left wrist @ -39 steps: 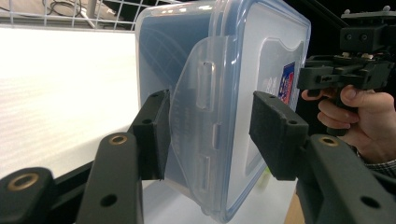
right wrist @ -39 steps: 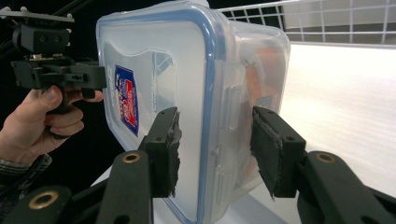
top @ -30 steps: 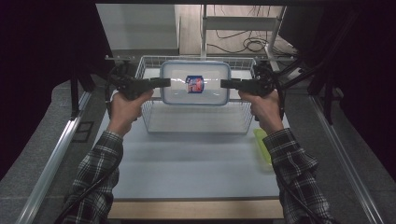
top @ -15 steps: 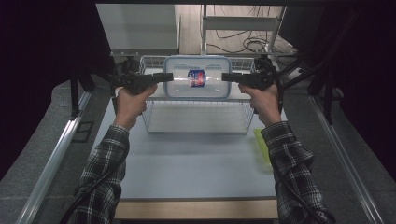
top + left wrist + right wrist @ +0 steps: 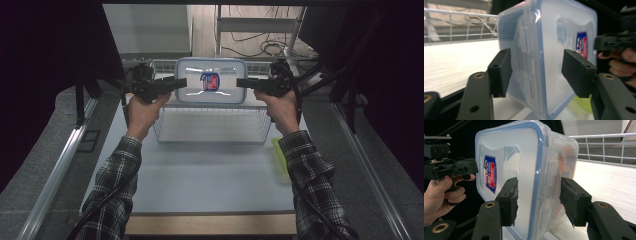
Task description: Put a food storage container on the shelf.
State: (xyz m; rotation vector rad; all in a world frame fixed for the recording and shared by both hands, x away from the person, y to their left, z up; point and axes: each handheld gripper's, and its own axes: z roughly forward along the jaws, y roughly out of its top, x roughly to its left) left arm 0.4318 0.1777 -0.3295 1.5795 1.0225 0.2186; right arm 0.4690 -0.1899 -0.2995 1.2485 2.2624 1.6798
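Left claw (image 5: 536, 72) loosened, right claw (image 5: 539, 202) astride lidded container (image 5: 211, 81), over wire basket (image 5: 212, 125)

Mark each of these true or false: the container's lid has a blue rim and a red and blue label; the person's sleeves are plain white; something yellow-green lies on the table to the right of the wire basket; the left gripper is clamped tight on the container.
1. The container has a blue-rimmed lid with a red and blue label. True.
2. The sleeves are plain white. False: they are dark plaid.
3. A yellow-green thing lies to the right of the wire basket. True.
4. The left gripper is clamped tight. False: its jaws have just been opening, and one pad stands off the lid.
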